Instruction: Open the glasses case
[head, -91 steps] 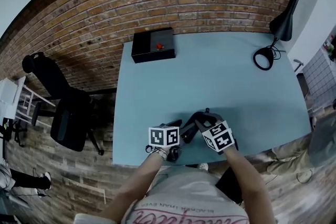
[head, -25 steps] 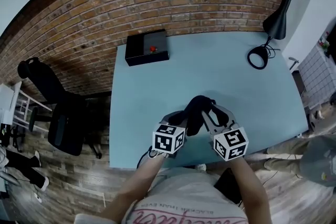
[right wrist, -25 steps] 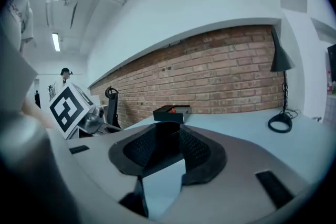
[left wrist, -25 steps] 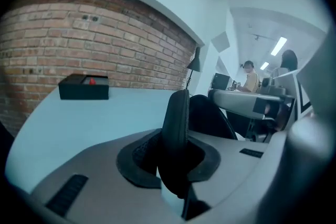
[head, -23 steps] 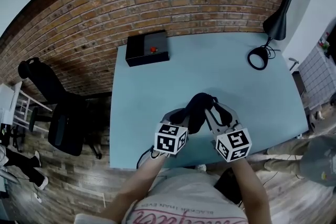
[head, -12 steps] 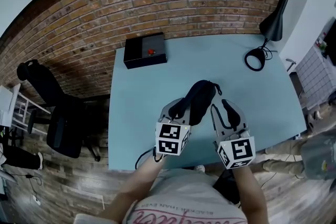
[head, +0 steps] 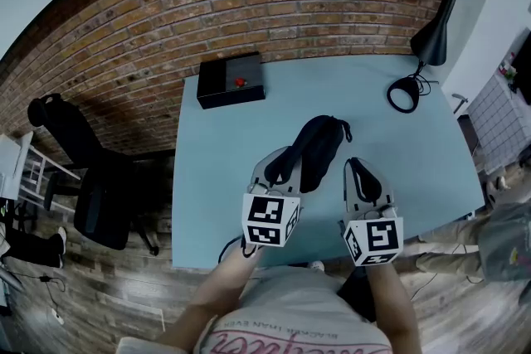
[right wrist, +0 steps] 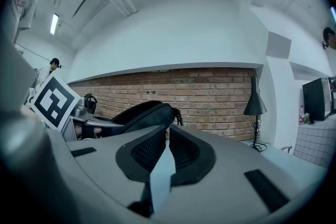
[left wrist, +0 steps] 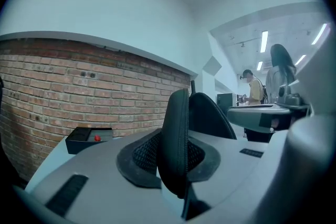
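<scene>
The black zippered glasses case (head: 319,147) is held up above the blue table (head: 224,120), its far end pointing toward the brick wall. My left gripper (head: 286,170) is shut on the near end of the case (left wrist: 176,128), its pads (left wrist: 142,157) clamping the zipper edge. To the right of the case, my right gripper (head: 358,172) is closing its jaws with nothing between them; only a thin wedge of table shows between its pads (right wrist: 186,152). From the right gripper view the case (right wrist: 142,113) sits up and to the left, apart from my right gripper (right wrist: 167,134).
A black box with a red button (head: 231,80) sits at the table's far left corner. A black desk lamp (head: 431,33) with its round base (head: 404,93) stands at the far right. An office chair (head: 99,195) is on the floor to the left.
Both grippers have risen, and the case came up with the left one and now points further away. The right jaws, wide open beside the case before, have come together empty.
</scene>
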Tool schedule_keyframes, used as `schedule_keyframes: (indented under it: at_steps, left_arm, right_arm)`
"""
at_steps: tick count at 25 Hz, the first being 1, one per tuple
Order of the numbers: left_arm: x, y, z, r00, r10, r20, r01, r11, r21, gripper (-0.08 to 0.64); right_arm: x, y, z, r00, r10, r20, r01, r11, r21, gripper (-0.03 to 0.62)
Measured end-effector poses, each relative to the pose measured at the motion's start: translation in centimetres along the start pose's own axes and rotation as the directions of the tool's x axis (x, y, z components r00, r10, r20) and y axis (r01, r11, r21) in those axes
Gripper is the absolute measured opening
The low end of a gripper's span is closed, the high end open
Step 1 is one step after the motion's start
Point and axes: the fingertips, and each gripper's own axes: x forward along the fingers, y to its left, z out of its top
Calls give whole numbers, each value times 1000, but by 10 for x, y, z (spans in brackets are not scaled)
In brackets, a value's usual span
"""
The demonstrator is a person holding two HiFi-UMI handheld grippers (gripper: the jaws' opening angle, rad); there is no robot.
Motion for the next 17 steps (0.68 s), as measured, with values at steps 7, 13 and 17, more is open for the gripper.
schedule_keyframes:
  at_steps: [7,13,17]
  left_arm:
    - [-3,-3,3,1000,-3,20,2,1000,23,55]
    - [-5,-8,14,998,-18,58,14,998,61,55]
    - [-6,-11,18,997,-23,72,17,997,76,55]
  right_arm:
    - [-1,4,0,1000,4,-3,-4,1000,-10,18]
    - [-2,4,2,1000,-11,7,12,1000,-15,18]
    - [-2,4,3,1000,-15,9,15,1000,-19,18]
